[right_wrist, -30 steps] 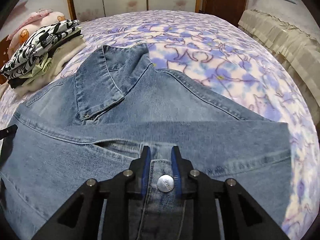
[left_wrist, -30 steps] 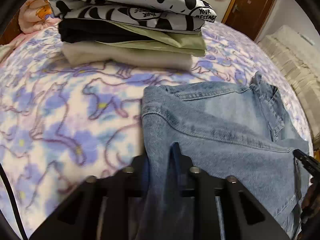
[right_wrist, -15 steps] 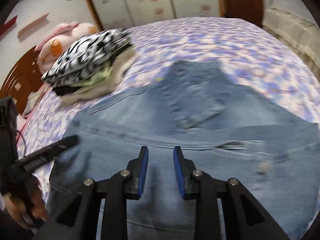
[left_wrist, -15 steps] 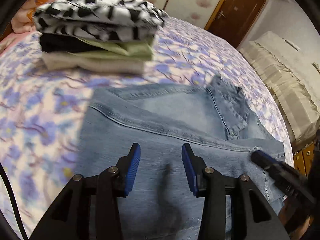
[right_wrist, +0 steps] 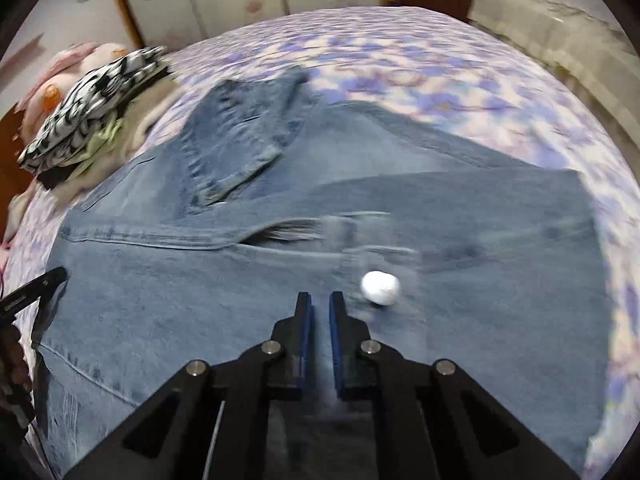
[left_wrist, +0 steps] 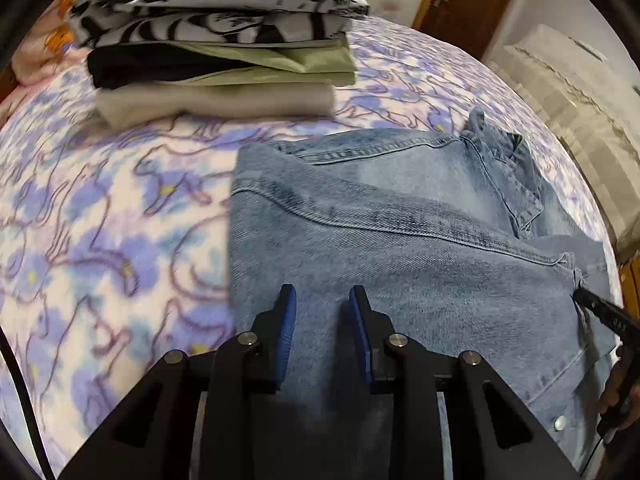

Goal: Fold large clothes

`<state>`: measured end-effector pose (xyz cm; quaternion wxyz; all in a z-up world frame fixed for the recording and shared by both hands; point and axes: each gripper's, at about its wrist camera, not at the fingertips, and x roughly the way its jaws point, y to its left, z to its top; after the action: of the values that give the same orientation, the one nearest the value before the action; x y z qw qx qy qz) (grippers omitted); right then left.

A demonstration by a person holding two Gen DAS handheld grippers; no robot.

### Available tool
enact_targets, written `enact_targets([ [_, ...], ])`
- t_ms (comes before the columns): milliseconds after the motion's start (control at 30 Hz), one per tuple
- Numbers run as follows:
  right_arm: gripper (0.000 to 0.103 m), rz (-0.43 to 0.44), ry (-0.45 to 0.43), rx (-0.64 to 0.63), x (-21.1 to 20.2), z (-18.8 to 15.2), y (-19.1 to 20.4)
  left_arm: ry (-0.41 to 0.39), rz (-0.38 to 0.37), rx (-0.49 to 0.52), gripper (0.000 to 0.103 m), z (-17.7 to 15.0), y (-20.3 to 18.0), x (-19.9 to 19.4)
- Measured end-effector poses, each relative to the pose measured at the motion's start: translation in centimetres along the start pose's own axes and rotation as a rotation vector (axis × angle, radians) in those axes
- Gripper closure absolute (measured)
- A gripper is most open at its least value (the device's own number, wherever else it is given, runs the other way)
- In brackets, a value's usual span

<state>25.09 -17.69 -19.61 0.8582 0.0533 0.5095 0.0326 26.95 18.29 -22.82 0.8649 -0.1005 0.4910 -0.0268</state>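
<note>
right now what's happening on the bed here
A person is folding a denim jacket on a bed with a purple floral cover, one handheld gripper in each hand. The left gripper hovers over the denim's left part with its jaws apart and has just been closing, nothing pinched. The right gripper has just been closing, a narrow gap left, gripping nothing, beside a metal button. A stack of folded clothes sits farther back.

light: soft, even indoor glow
blur: right wrist view smeared; silver metal button [right_wrist: 380, 288] streaked
edges: fisheye bend, black corners
</note>
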Motion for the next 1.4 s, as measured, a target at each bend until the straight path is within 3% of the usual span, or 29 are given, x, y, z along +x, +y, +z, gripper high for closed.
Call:
enact_targets([
  [133,0.089,0.036,0.017,-0.002,-1.9,-1.0,1.7,-0.013,0.001,-0.036,0.049,-0.9,-0.8,-2.3],
  [200,0.089,0.085,0.017,-0.034,-3.0,-1.7,3.8,-0.028,-0.012,-0.025,0.044,-1.8,-1.9,-3.8],
  [400,0.089,0.173,0.039,-0.145,-4.7,-4.6,9.1,0.007,-0.051,0.010,0.042,-5.1,-5.1,-5.7],
  [533,0.088,0.163,0.076,-0.173,-3.7,-5.9,10.3,0.049,-0.028,0.016,0.042,-7.0,-5.6,-4.9],
  [700,0.089,0.150,0.089,-0.118,-2.9,-6.5,7.6,0.075,-0.017,-0.005,0.042,-8.1,-4.4,-4.0],
  [900,0.089,0.026,0.061,-0.081,-3.6,-6.8,3.0,0.074,-0.009,0.006,0.042,-8.7,-4.0,-4.3],
  [1000,0.089,0.063,0.062,-0.032,-3.8,-7.1,1.2,0.074,-0.004,0.010,0.042,-8.8,-4.0,-4.3],
  [1400,0.088,0.023,0.049,-0.018,-3.6,-7.3,1.7,0.081,0.020,0.028,0.041,-8.7,-4.5,-4.1],
])
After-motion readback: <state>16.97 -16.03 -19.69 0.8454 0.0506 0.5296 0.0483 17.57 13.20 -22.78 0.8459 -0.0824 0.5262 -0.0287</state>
